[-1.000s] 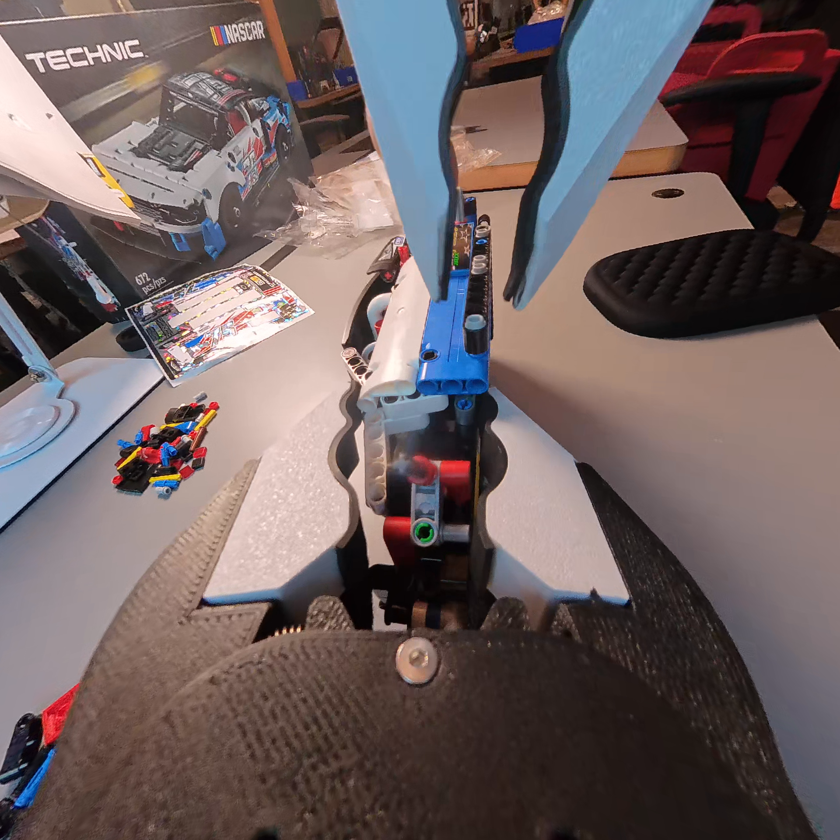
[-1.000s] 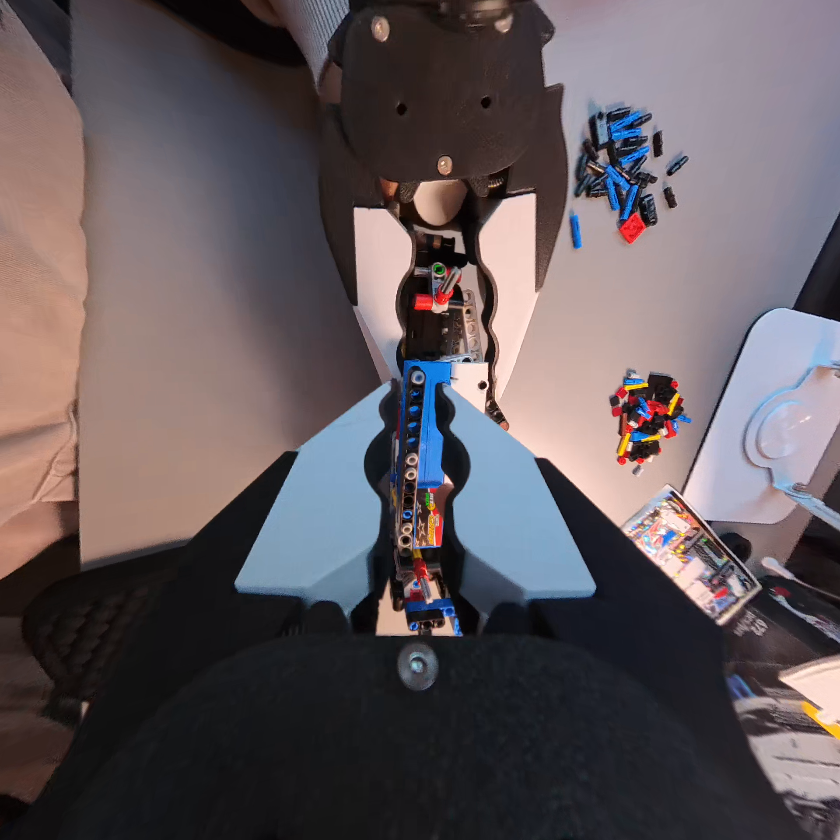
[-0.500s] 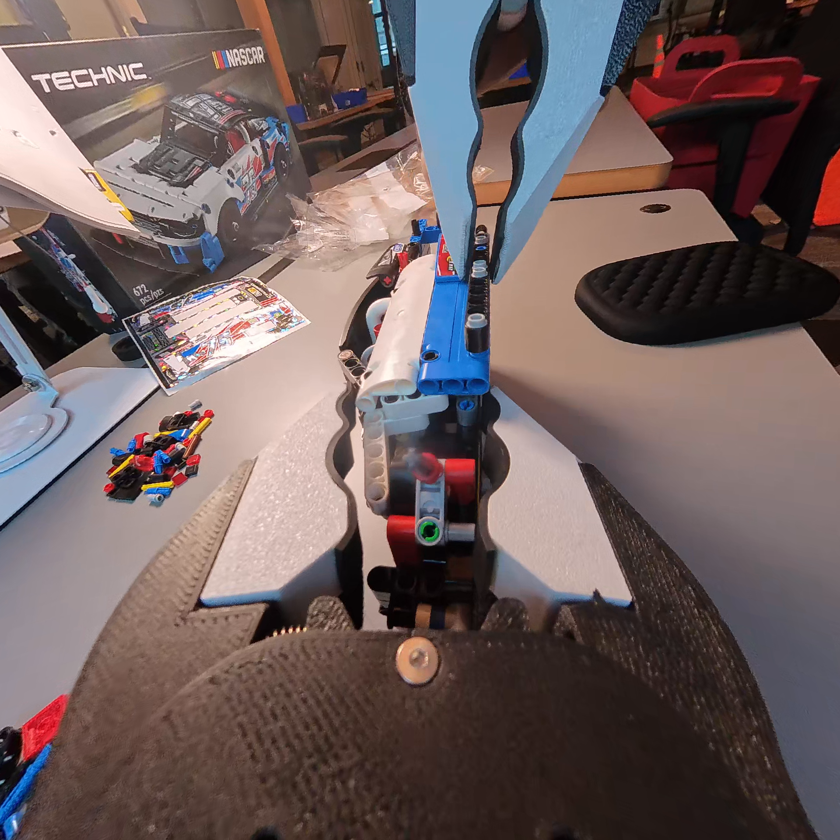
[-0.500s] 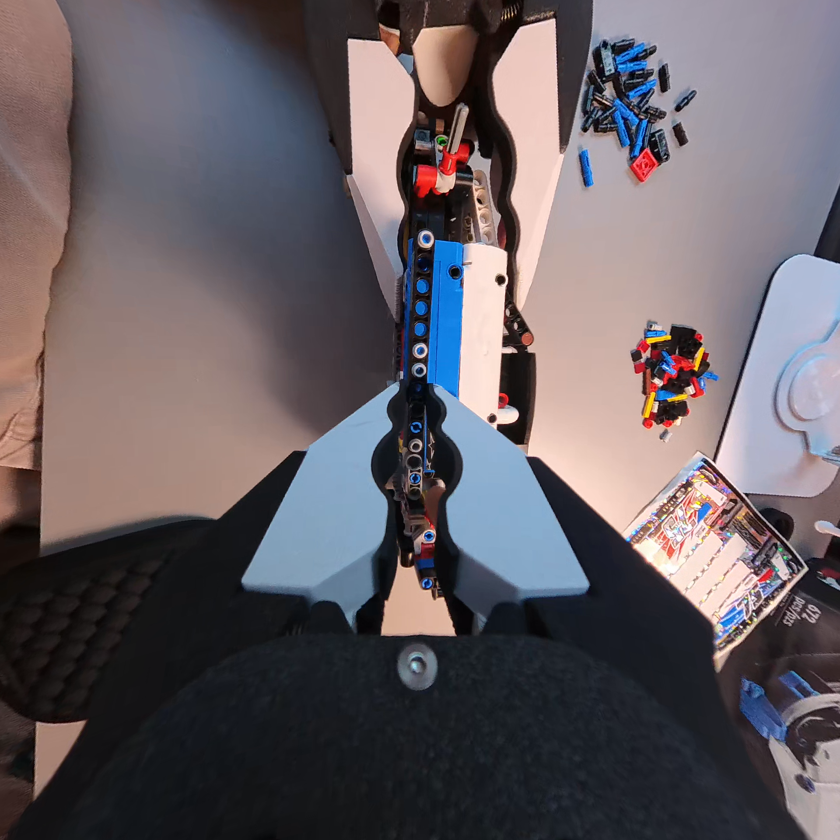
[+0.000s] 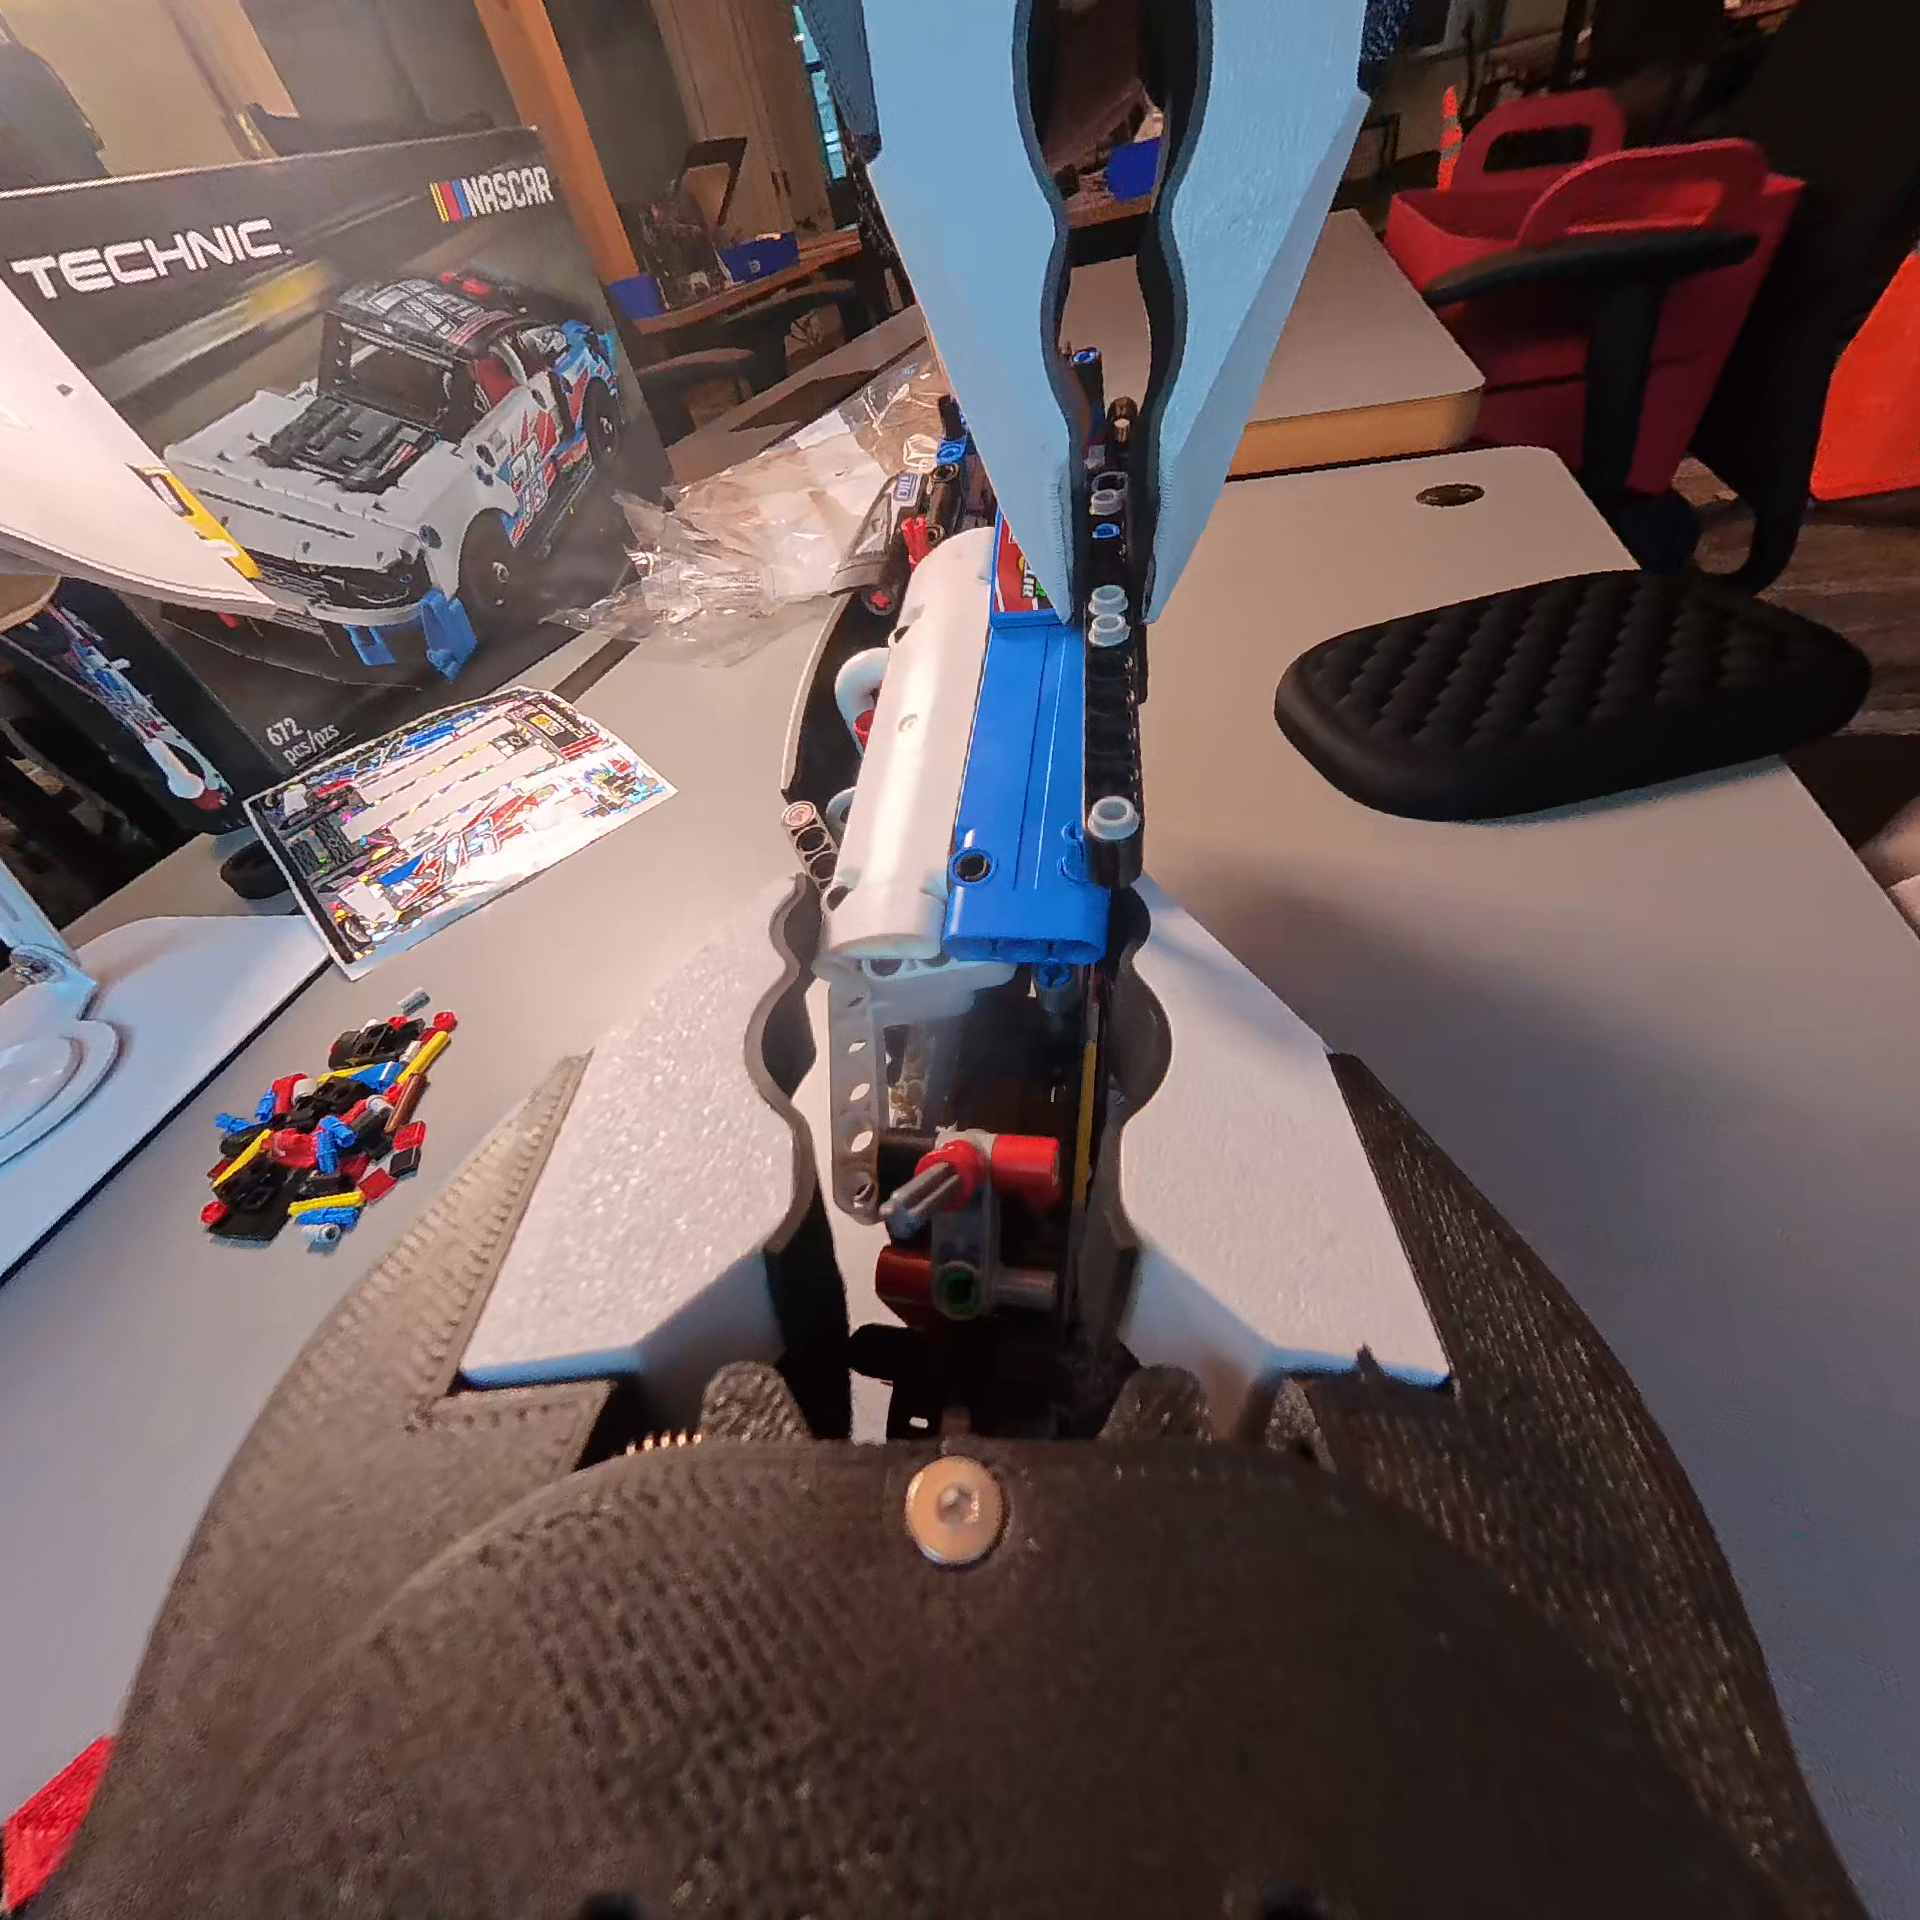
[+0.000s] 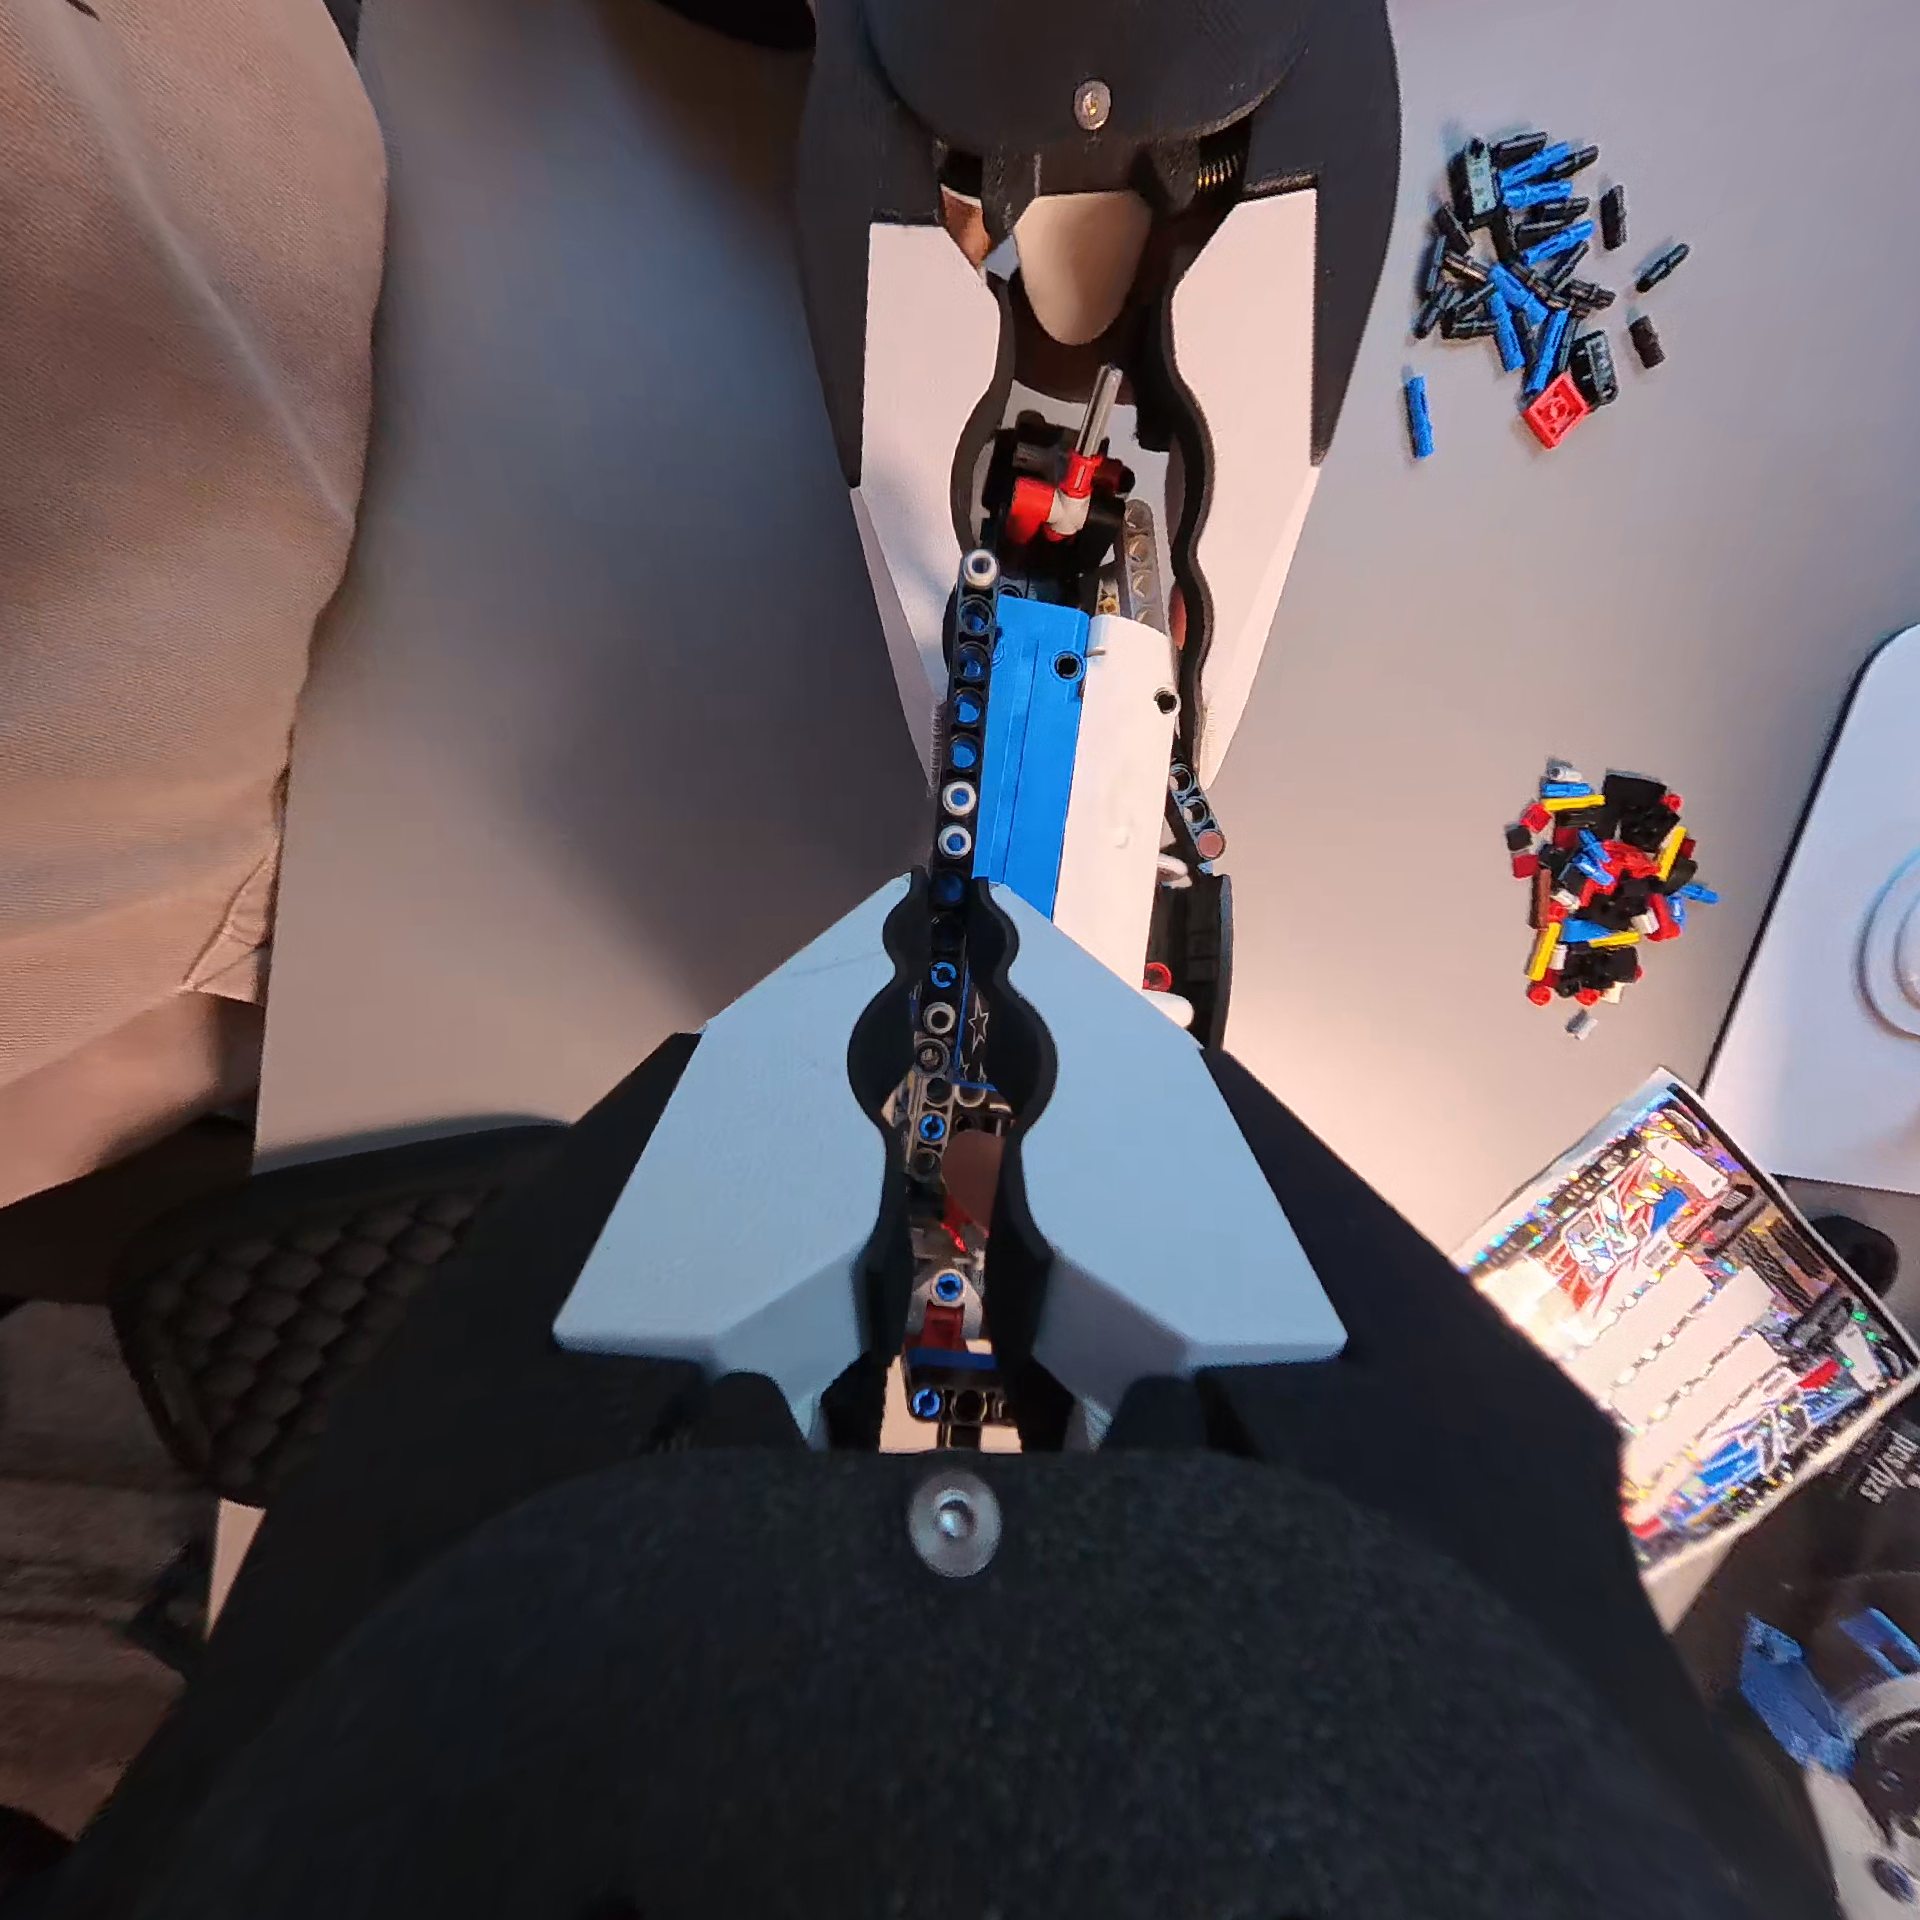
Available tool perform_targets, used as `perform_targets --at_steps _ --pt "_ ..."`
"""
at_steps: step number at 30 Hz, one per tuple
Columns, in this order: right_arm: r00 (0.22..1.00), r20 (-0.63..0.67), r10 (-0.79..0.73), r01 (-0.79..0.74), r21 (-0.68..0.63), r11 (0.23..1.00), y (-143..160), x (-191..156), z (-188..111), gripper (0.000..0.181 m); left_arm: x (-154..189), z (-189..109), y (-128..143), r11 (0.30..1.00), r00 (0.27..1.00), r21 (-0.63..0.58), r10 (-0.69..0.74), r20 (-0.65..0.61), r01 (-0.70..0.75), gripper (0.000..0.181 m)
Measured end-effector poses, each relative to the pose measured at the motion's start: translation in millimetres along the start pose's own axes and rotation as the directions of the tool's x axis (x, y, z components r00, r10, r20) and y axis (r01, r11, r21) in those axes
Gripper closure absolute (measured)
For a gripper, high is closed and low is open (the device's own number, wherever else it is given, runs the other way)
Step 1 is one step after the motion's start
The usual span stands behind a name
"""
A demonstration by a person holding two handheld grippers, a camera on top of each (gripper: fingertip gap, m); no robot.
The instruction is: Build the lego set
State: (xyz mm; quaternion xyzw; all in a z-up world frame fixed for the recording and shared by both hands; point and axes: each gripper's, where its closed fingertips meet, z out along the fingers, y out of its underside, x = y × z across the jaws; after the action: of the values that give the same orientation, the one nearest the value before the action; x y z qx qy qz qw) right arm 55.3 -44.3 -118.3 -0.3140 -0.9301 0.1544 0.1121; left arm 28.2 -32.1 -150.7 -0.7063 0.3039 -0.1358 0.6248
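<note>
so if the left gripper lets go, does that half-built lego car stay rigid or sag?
Probably mostly rigid: the lego car is spanned by a long black beam. It's long, and the right gripper pinches one end, so it may droop or pivot. The loose-looking grey axle could slip.

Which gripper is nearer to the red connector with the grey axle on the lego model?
Left. The left gripper clamps the lego model with the red connector between its fingers; the right gripper clamps the model's opposite end.

Loose parts pile [image 5: 322, 1132] on table [image 5: 1455, 1039], sticker sheet [image 5: 457, 810] behind it, box [image 5: 312, 416] farther back
</note>
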Motion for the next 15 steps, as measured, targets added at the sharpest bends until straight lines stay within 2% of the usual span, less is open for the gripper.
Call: perform_targets --at_steps 5,15 --pt "0.996 0.053 0.067 -0.071 0.064 0.995 -4 0 -4 0.178 2 0 -2 1.0 0.999 0.002 -0.03 -0.016 0.03 0.127" --pt "0.996 0.085 0.003 0.005 -0.093 0.996 6 -6 6 0.178 8 1 3 0.993 0.992 -0.059 -0.11 -0.057 0.107 0.125"
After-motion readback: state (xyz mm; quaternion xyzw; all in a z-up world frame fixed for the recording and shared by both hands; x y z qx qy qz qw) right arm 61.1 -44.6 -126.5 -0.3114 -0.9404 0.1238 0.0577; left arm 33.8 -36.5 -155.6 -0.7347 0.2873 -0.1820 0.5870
